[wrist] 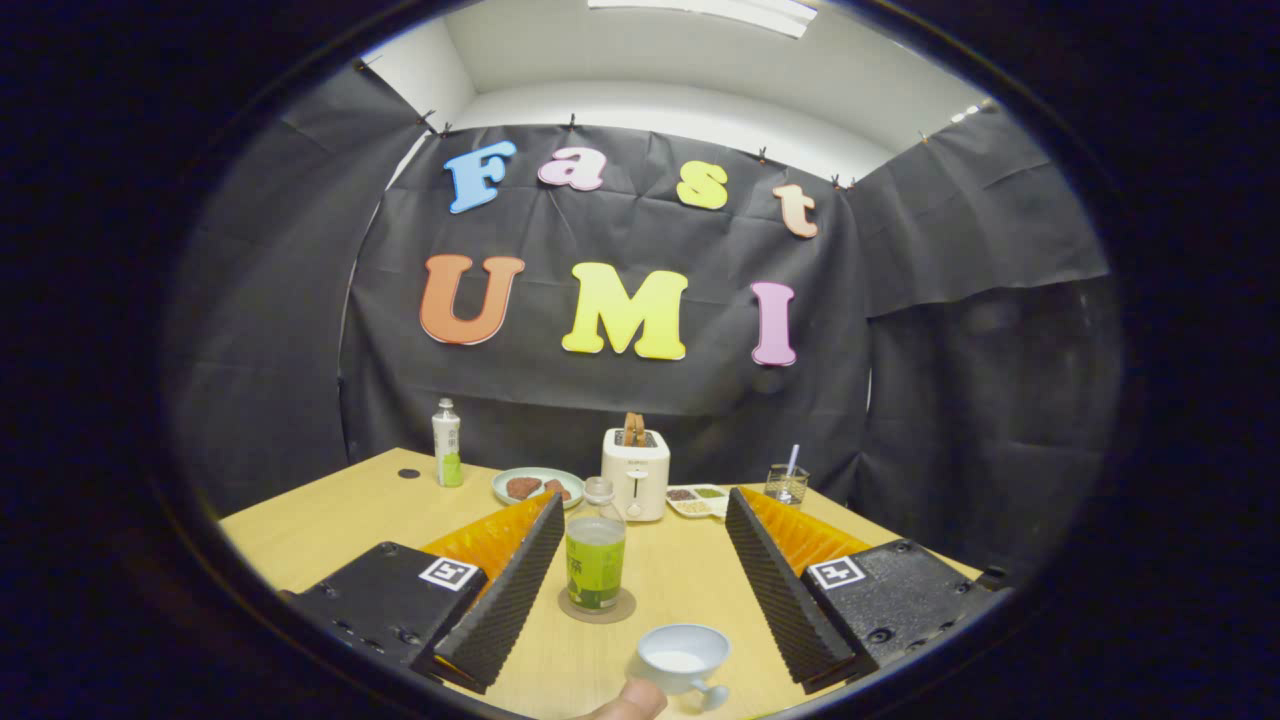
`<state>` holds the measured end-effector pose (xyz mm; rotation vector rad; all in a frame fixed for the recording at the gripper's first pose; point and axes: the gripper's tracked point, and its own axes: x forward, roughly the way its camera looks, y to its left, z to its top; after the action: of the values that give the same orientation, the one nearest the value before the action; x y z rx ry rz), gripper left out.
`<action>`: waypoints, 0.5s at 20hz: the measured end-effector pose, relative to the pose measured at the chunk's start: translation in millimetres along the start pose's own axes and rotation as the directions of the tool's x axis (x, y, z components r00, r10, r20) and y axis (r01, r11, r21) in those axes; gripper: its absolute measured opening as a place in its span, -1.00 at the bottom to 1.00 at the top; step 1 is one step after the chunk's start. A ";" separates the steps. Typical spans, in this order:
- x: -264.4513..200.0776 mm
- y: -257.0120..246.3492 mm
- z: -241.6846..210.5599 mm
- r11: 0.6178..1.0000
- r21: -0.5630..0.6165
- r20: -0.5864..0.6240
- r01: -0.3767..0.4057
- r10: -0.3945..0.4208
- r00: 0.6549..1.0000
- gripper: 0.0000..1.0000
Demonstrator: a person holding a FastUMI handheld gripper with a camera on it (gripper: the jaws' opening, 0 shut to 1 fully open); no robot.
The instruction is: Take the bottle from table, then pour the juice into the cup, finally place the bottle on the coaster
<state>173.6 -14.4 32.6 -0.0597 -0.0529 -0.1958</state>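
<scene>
Two bottles, one cup.

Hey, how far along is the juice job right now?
Nearly finished, it looks. The bottle stands upright on the coaster, uncapped. The cup, nearer, seems to hold liquid. The gripper is open, fingers either side of the bottle without touching. Apparently only backing away is left.

Clear plastic bottle, matt wood-look table, ribbed fingers.

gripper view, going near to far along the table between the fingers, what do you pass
cup → bottle standing on its coaster → toaster. The gripper is open, its fingers on either side of the bottle, not touching it.
</scene>
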 end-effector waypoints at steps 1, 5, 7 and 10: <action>-10.5 -5.5 0.1 1.000 -0.012 0.003 0.003 -0.003 1.000 1.00; -49.1 -25.9 -7.8 1.000 -0.025 -0.016 0.007 -0.008 1.000 1.00; -62.0 -29.8 -10.0 1.000 -0.006 -0.023 -0.017 0.017 1.000 1.00; -85.6 -38.1 -5.9 0.998 0.035 -0.019 -0.050 0.051 0.999 1.00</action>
<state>82.6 -35.6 23.8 -0.0247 -0.0347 -0.1450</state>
